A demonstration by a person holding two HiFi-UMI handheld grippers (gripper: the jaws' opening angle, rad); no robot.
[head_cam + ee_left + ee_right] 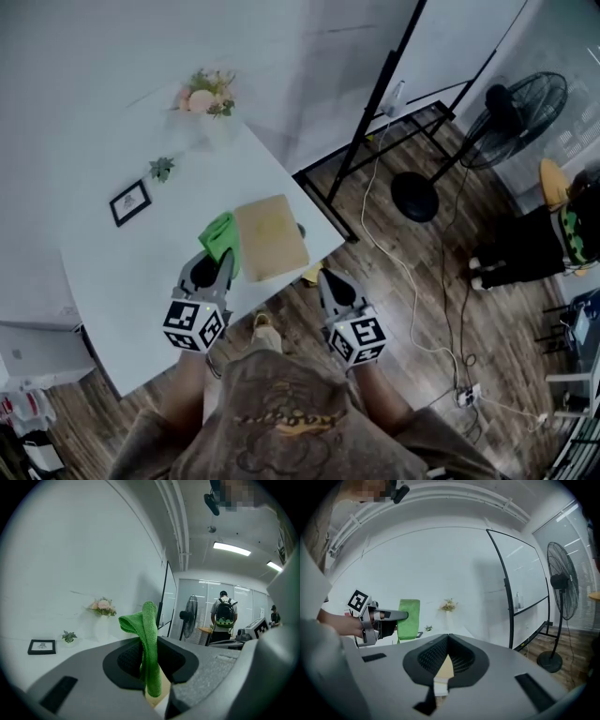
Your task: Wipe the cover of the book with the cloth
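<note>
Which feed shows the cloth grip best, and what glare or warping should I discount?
Left gripper view: cloth sharp in the left gripper, ceiling light glaring, edges fisheye-bent. Head view: dim, bluish, cloth small. Right gripper view: whiteboard frame bowed, corners dark.

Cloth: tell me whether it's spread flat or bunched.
Bunched: the green cloth is folded over itself, pinched in the left gripper.

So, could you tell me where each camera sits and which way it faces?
Head view: on the person's head, facing steeply down at table, book, cloth; arms, torso, left gripper, right gripper show.
Left gripper view: on that gripper, facing across the table at flowers and fan; its fingers show, shut on the cloth.
Right gripper view: on that gripper, facing the wall; its shut fingers show.
Shared: the cloth, in all three.
</note>
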